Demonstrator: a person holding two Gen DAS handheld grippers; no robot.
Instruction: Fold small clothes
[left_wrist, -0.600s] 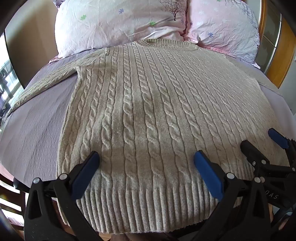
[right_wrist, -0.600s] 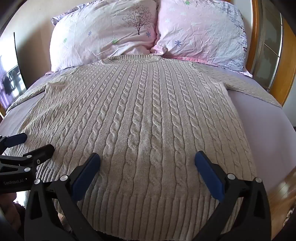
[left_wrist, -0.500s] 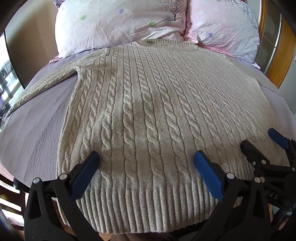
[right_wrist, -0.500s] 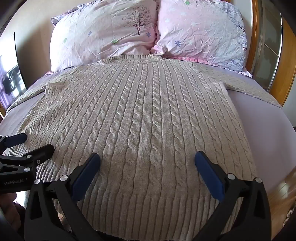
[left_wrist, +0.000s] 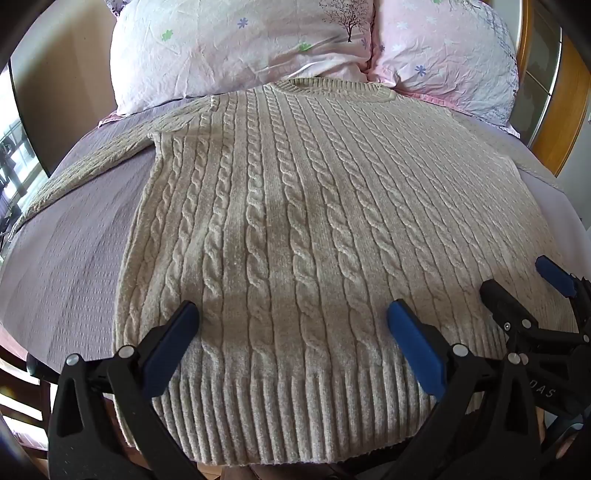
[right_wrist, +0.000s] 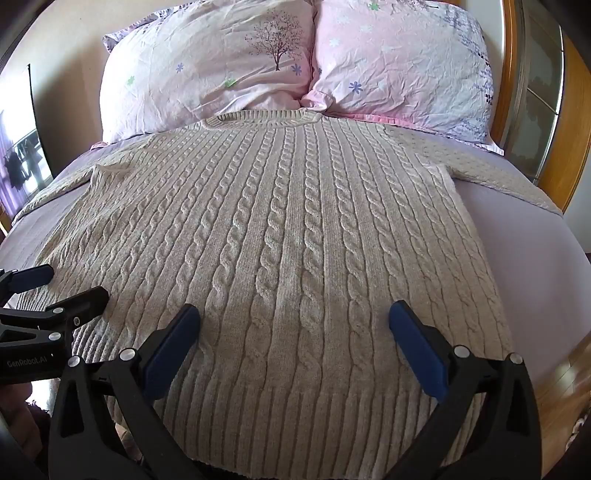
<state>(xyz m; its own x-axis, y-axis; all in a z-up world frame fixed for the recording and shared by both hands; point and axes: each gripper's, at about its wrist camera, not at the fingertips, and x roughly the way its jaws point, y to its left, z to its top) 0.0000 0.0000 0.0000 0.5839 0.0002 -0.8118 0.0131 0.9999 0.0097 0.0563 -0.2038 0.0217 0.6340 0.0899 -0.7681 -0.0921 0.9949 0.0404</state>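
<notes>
A beige cable-knit sweater (left_wrist: 295, 221) lies flat, face up, on a lilac bed, collar toward the pillows and ribbed hem toward me. It also fills the right wrist view (right_wrist: 288, 240). Both sleeves spread out to the sides. My left gripper (left_wrist: 291, 325) is open and empty, hovering over the left part of the hem. My right gripper (right_wrist: 293, 325) is open and empty over the right part of the hem. The right gripper also shows at the right edge of the left wrist view (left_wrist: 524, 291), and the left gripper at the left edge of the right wrist view (right_wrist: 62, 284).
Two pink floral pillows (right_wrist: 207, 70) (right_wrist: 402, 66) lie at the head of the bed. A wooden headboard frame (right_wrist: 569, 122) stands at the right. The lilac sheet (left_wrist: 70, 251) is bare on either side of the sweater. Wooden floor (right_wrist: 561, 391) shows past the bed's right edge.
</notes>
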